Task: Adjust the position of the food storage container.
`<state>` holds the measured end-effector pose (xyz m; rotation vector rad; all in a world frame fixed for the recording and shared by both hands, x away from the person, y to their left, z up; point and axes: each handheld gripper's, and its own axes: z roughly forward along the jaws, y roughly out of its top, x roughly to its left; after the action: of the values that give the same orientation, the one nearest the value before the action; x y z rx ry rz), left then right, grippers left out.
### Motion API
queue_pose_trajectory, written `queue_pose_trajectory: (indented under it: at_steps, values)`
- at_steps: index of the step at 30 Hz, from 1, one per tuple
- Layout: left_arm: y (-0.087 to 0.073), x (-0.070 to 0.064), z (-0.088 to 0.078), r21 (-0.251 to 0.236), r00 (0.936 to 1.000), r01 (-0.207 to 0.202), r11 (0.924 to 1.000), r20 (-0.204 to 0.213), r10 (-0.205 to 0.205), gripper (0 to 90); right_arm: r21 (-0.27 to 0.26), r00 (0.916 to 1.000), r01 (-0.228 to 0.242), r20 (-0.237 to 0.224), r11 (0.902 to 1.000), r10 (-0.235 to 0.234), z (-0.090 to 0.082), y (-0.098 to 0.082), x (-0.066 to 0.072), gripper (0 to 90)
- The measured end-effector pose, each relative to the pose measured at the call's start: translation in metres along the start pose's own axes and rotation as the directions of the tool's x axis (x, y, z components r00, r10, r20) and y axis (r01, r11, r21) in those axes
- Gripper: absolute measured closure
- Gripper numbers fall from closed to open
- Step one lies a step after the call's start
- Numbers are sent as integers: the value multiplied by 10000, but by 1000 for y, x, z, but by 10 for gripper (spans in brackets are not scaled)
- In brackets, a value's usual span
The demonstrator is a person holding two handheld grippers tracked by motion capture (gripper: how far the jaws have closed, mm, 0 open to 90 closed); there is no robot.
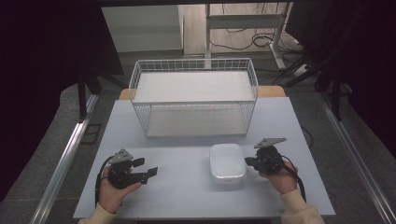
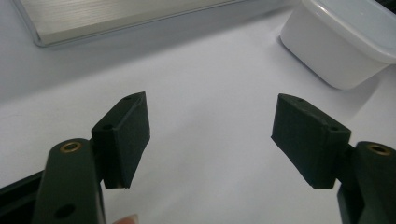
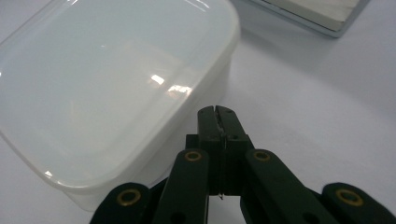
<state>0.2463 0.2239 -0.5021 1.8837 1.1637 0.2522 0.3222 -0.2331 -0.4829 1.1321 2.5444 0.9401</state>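
- Just past the tips of the right gripper (image 3: 215,109), whose fingers are pressed together with nothing between them, sits a white lidded box (image 3: 112,88); the tips stand close against its side wall, under the lid's rim, and whether they touch it is not clear.
- Well ahead of the left gripper (image 2: 210,135) and off toward its right finger (image 2: 306,137), the same box appears at the upper corner of the left gripper view; these fingers stand wide apart with only bare counter (image 2: 205,84) between them.
- From the high view, the box rests flat on the counter between the two hands, nearer the right gripper, lid on and seated level.
- Beyond both sets of fingers, at the far side of the counter, stands a white wire basket (image 1: 194,95) with two shelves, both bare.
- My reading: the work is at its start. Nothing is gripped, the box is not lifted and nothing is in the basket.
- What seems left: take hold of the box, perhaps from both sides, then carry it or open it; which one the scene does not settle.
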Motion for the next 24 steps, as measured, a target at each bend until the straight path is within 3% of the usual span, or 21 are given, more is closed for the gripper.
queue_pose_trajectory:
  at_steps: [11, 24]
  values:
    - [0, 1, 1, 36, 10000, -4, 10000, -3, 4, 274, 89, 9998, 114, -136, 9999, -113, 5, 3, 8, 900]
    - [0, 1, 1, 32, 10000, 0, 10000, 3, 0, 274, 32, 9964, 525, -662, 9986, -522, 15, 11, 30, 900]
